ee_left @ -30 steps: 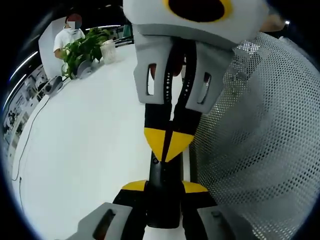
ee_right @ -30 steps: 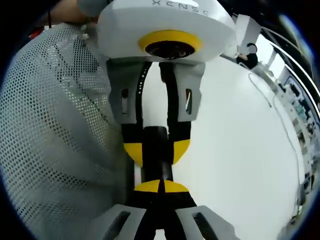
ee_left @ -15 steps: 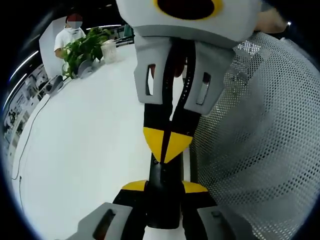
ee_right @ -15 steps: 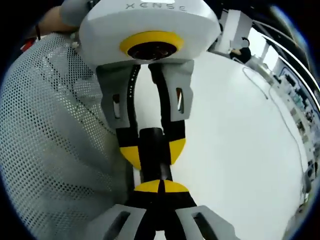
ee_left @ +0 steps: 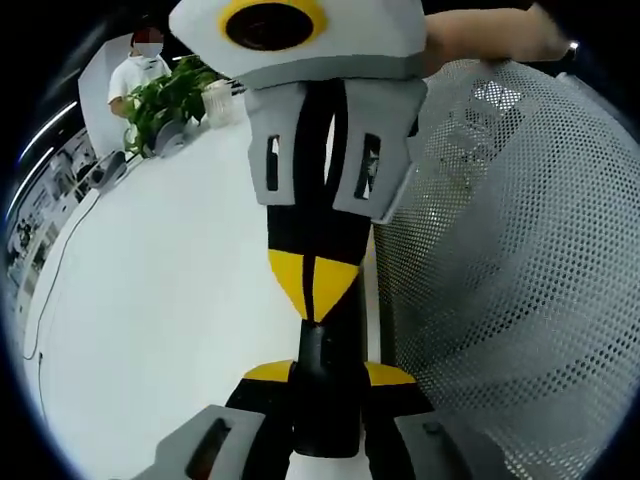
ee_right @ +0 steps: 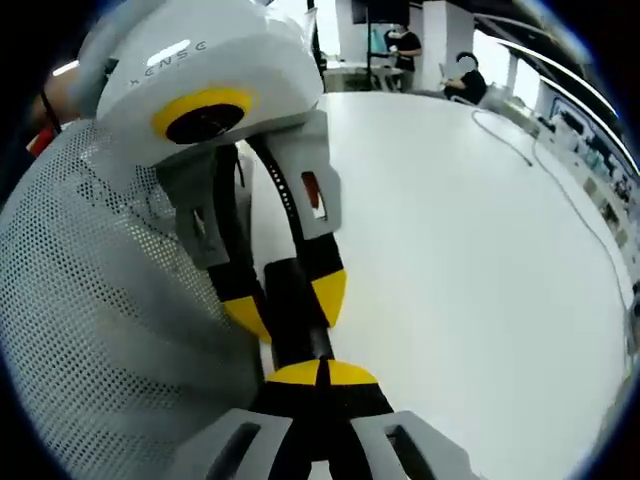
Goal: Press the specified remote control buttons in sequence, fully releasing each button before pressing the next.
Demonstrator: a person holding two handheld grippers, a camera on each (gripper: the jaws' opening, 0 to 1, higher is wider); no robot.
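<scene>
Holding a black remote control [ee_left: 325,385] in the left hand-held gripper [ee_left: 328,372] over the white worktop [ee_left: 160,300], pressing with the closed right hand-held gripper [ee_right: 318,372] (progress unclear, buttons hidden).

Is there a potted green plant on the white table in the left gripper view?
Yes, a leafy green plant stands at the far end of the white table, next to a white container.

Remote control [ee_left: 325,385] mostly hidden between left claw [ee_left: 328,372] jaws; buttons unseen. Mesh sleeve [ee_right: 95,330] left of remote control covers worktop [ee_right: 470,260] edge.
</scene>
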